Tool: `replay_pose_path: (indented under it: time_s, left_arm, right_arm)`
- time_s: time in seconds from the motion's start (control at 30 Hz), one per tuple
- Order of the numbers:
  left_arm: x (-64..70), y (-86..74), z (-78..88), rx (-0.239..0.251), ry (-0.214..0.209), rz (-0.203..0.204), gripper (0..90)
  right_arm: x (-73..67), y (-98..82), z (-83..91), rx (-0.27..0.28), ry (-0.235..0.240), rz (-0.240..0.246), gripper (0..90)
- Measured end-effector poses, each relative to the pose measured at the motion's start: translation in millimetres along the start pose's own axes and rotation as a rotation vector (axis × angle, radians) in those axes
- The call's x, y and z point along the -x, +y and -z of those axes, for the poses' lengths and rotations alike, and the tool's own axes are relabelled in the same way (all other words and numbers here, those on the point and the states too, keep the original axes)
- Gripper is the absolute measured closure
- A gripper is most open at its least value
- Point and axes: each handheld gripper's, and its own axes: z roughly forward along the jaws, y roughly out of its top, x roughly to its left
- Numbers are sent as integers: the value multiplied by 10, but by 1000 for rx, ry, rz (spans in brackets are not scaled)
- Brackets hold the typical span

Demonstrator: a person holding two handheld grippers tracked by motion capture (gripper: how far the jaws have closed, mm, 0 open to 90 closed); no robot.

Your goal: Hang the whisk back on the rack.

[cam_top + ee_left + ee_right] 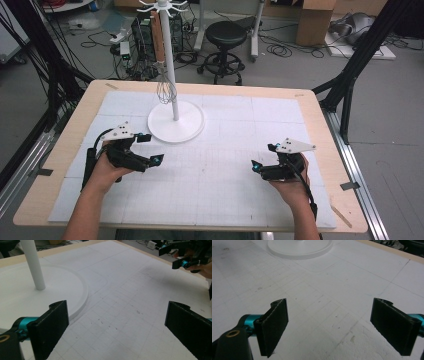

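Note:
A white stand with a round base (187, 131) and a thin pole (169, 60) rises at the back middle of the table; a wire whisk (166, 90) hangs beside the pole. My left gripper (151, 148) rests low over the white mat, just left of and in front of the base, jaws wide open and holding nothing. In the left gripper view (117, 332) the base (57, 287) and pole (33, 265) lie close at the left. My right gripper (263, 156) sits open and holding nothing at the right front. The right gripper view (329, 327) looks toward the base (299, 251).
A white gridded mat (225, 170) covers the wooden table (65, 145). Beyond the table stand a black stool (226, 35), a cardboard box (315, 20), electronics with cables (135, 45), and black frame legs (350, 75) on both sides.

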Motion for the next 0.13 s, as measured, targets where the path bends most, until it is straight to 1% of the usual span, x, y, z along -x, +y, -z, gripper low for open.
replay_pose_path:
  time_s: [0.03,0.07,0.13]
  left_arm:
    - [1,-1,-2,-3,1,-1,59]
    - [2,-2,-5,-3,-2,0,59]
    - [-5,-4,-11,-6,-3,3,59]
  right_arm:
    - [3,0,-1,2,0,1,134]
    - [-2,0,-1,0,-1,-9,134]
    - [0,0,-9,1,1,-5,134]
